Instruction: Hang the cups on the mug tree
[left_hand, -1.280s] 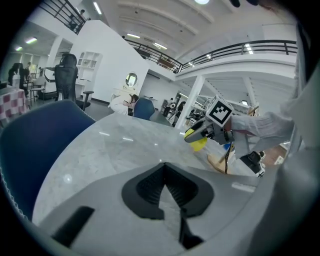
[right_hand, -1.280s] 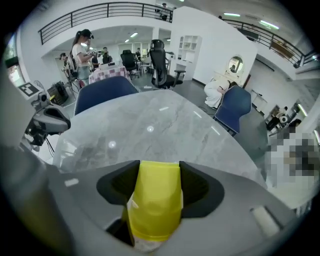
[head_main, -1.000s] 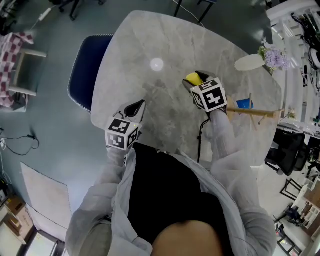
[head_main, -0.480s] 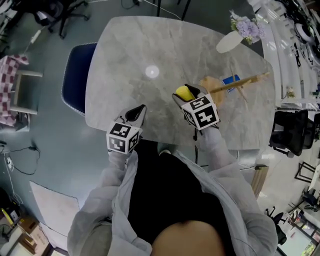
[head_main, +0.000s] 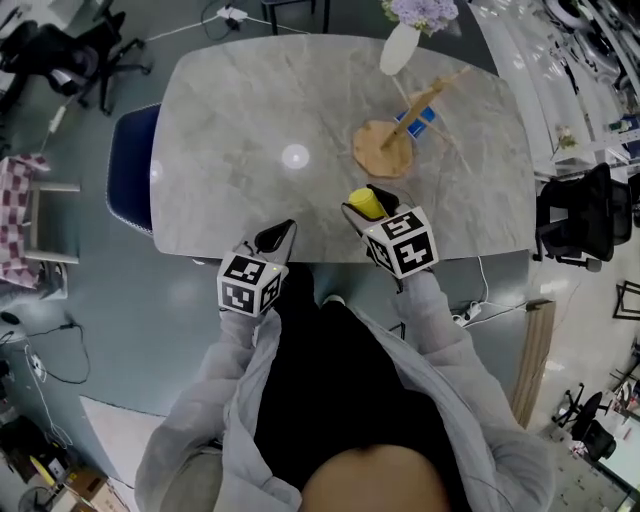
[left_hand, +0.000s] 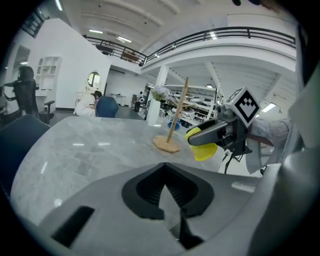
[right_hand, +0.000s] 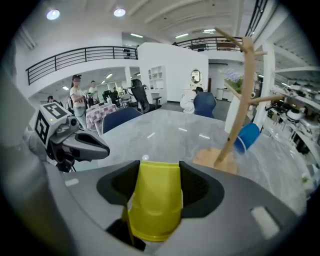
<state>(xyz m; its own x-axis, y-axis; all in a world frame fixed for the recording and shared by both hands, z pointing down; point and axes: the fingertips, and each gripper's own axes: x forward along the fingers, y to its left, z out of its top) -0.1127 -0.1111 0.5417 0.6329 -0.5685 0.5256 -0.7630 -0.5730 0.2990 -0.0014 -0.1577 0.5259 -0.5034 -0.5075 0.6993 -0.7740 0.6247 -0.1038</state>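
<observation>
Jaws of the right gripper (right_hand: 156, 175) clamp the yellow cup (right_hand: 154, 210) over the near part of the marble surface (head_main: 240, 110), well apart from the mug tree (right_hand: 236, 100). A blue cup (right_hand: 247, 136) hangs there. Left gripper (left_hand: 165, 187) jaws are together, empty.

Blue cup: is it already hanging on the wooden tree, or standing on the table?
Hanging: the blue cup sits tilted on a low peg of the wooden tree, clear of the table.
</observation>
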